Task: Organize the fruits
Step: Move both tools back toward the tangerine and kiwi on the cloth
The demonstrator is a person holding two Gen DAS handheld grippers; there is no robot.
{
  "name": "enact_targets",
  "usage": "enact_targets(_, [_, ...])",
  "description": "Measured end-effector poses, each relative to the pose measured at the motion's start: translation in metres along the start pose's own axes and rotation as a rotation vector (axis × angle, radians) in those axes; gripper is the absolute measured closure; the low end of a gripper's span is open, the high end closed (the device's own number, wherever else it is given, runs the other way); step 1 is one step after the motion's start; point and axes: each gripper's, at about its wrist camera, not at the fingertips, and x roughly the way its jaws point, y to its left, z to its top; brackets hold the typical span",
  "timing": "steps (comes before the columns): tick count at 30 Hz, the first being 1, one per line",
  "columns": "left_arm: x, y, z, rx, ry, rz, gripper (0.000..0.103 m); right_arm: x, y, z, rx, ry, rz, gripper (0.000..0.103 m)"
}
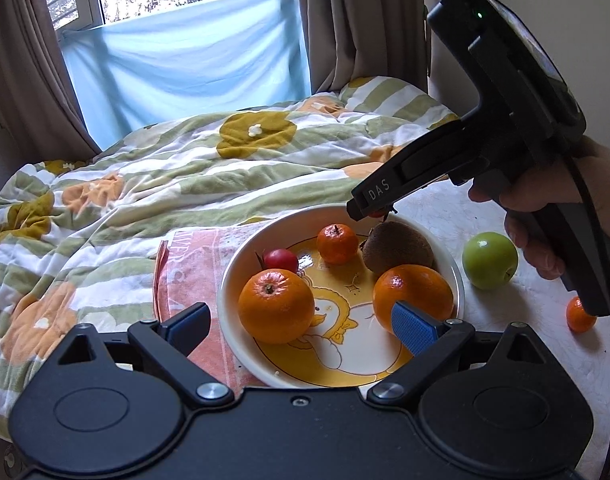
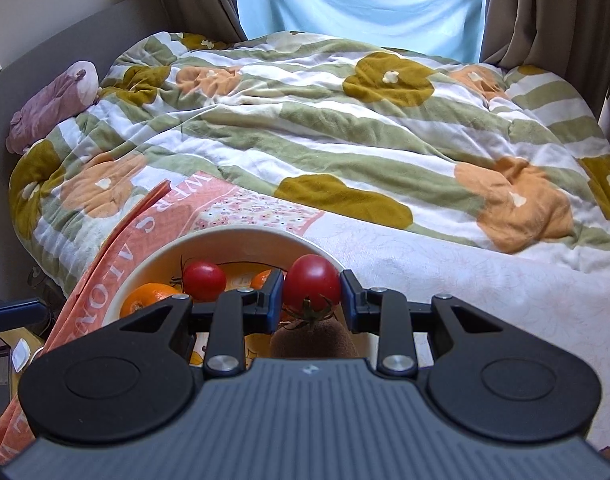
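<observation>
Bedside bowl [image 1: 241,256] of oranges [image 1: 276,306], kiwi [image 1: 399,250]; right gripper [image 2: 312,294] clamping tomato [image 2: 312,280], left gripper [image 1: 305,322] wide.

The plate [image 1: 233,280] looks like shiny, smooth china with a cartoon picture printed on it. The two big oranges [image 1: 276,306] have bumpy, slightly shiny skin. The kiwi [image 1: 397,250] is brown, dull and fuzzy. The tomato [image 2: 311,282] has smooth, glossy red skin (light shines off its top), and so does the green apple [image 1: 489,260]. The blanket [image 2: 345,128] is soft, wrinkly cloth with a fluffy look. The white sheet [image 2: 465,280] beside it is thin cloth, not shiny. Both grippers are dull black plastic with small shiny metal screws, and the left gripper [image 1: 305,324] has rough blue rubbery pads [image 1: 413,330].
</observation>
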Motion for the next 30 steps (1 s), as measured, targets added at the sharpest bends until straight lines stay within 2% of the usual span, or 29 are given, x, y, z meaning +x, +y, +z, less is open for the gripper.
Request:
enact_targets(1, [0.000, 0.000, 0.000, 0.000, 0.001, 0.002, 0.004, 0.000, -0.001, -0.001, 0.005, -0.006, 0.007, 0.053])
enact_targets(2, [0.000, 0.000, 0.000, 0.000, 0.001, 0.004, 0.004, 0.000, -0.002, 0.000, 0.011, -0.010, 0.010, 0.037])
enact_targets(3, [0.000, -0.001, 0.000, 0.000, 0.000, 0.005, 0.004, -0.001, -0.002, 0.000, 0.014, -0.012, 0.010, 0.015])
enact_targets(5, [0.000, -0.001, 0.001, -0.001, 0.001, 0.005, 0.004, -0.005, -0.004, -0.001, 0.021, -0.019, 0.026, 0.000])
enact_targets(18, [-0.018, 0.000, 0.005, -0.003, -0.022, 0.015, 0.004, -0.047, 0.002, -0.007, 0.005, -0.079, 0.034, 0.000])
enact_targets(24, [-0.042, -0.001, 0.013, -0.005, -0.067, 0.025, 0.004, -0.089, 0.007, -0.003, 0.000, -0.117, 0.023, 0.000])
enact_targets(30, [-0.070, -0.005, 0.021, -0.010, -0.096, 0.016, 0.004, -0.135, 0.005, -0.003, 0.030, -0.124, -0.036, 0.000])
